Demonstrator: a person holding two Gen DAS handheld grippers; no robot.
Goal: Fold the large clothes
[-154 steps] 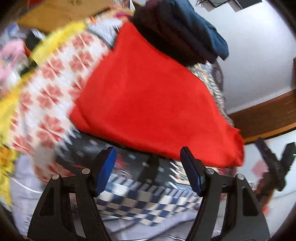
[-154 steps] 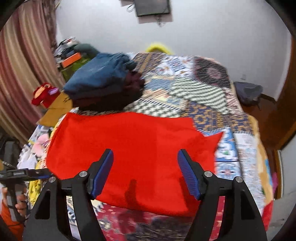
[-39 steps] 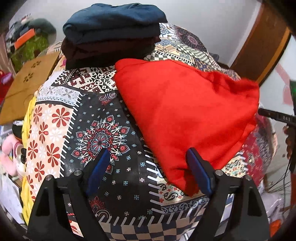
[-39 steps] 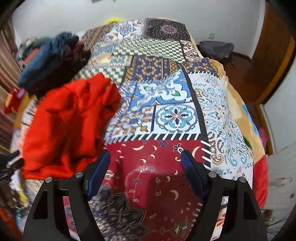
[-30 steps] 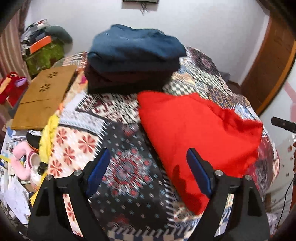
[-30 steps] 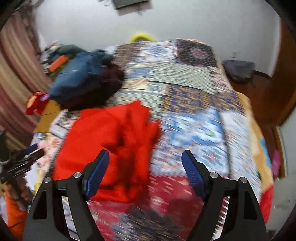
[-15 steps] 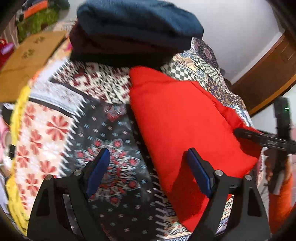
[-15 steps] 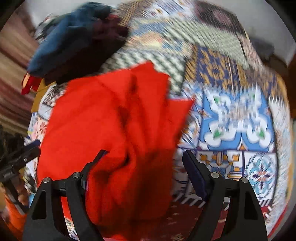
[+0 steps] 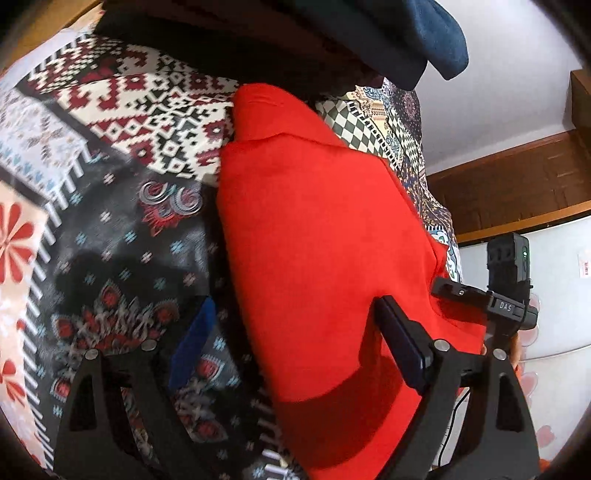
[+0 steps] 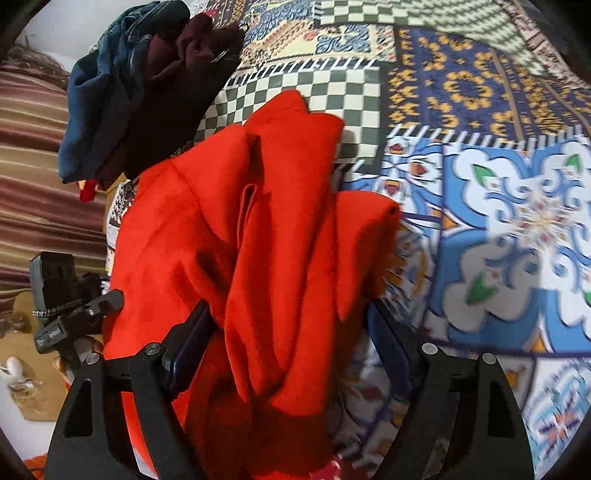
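Note:
A folded red garment (image 9: 317, 236) lies on a patchwork bedspread (image 9: 110, 155). My left gripper (image 9: 295, 354) is open, low over the garment's near left edge, its right finger over the red cloth. My right gripper (image 10: 291, 339) is open and straddles the garment's bunched, creased edge (image 10: 266, 236); the red folds lie between its jaws. The right gripper's body shows in the left wrist view (image 9: 495, 295) at the garment's far right corner. The left gripper's body shows at the left of the right wrist view (image 10: 70, 306).
A stack of folded dark clothes, navy (image 9: 388, 33) on maroon, sits just behind the red garment; it also shows in the right wrist view (image 10: 140, 81). A wood-trimmed wall (image 9: 517, 184) stands at the right. A striped curtain (image 10: 37, 147) hangs at the left.
Both grippers have dropped down and closed in on the red garment from opposite sides. The right gripper now has the bunched edge between its open jaws.

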